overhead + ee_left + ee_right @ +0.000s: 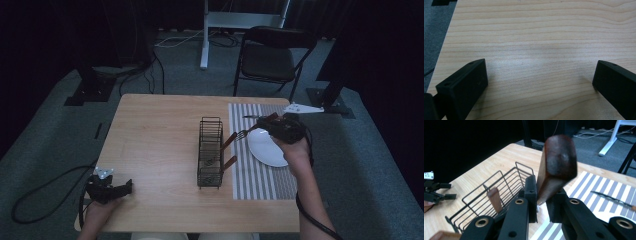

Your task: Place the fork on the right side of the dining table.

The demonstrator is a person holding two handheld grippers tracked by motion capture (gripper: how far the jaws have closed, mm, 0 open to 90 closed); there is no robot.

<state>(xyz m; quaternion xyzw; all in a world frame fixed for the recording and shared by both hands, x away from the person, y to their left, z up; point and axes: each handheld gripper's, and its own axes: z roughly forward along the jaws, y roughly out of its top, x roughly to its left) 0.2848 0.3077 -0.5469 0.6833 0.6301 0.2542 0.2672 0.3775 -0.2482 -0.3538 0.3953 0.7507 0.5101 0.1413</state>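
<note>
While clamping fork [242,134], right gripper [260,125] nears rack [210,151].

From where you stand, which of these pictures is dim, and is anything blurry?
The high view is dim, with black corners around the table. The right gripper view blurs the brown wooden handle clamped close to the lens, while the wire basket stays sharper. The left gripper view is evenly lit, with soft shadows.

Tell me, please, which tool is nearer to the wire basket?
Right. The right tool, gripping a wooden-handled fork, hangs just beside the wire basket; the left tool rests at the table's near-left corner.
</note>
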